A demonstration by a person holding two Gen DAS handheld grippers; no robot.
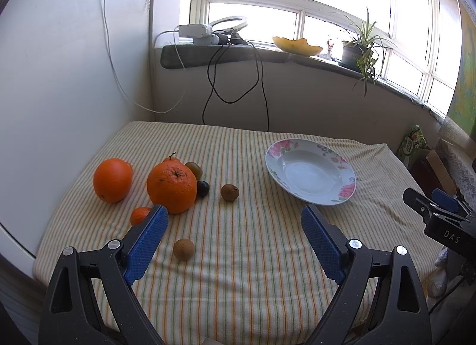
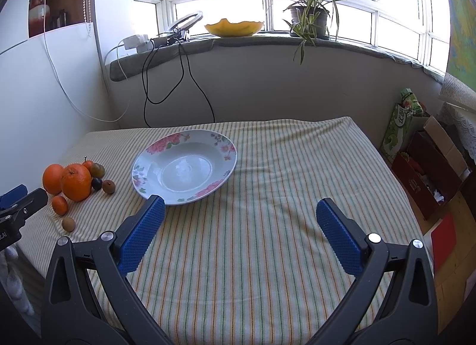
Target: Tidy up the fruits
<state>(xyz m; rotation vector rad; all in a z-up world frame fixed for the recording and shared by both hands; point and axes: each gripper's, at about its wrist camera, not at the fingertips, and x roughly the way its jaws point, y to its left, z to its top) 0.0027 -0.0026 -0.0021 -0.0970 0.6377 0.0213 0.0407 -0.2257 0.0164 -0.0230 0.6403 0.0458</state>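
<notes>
Nothing plated yet: your floral-rimmed white plate sits empty, round orange fruits etc. waiting; left gripper & right gripper wide open, holding nothing.

fruit cluster left, plate centre, cloth bare right

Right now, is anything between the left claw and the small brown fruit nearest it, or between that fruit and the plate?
Nothing visible. The left claw is open and the brown fruit lies alone on bare striped cloth between its fingers. The cloth from there to the empty plate is bare too; the other fruits sit off to the left.
</notes>
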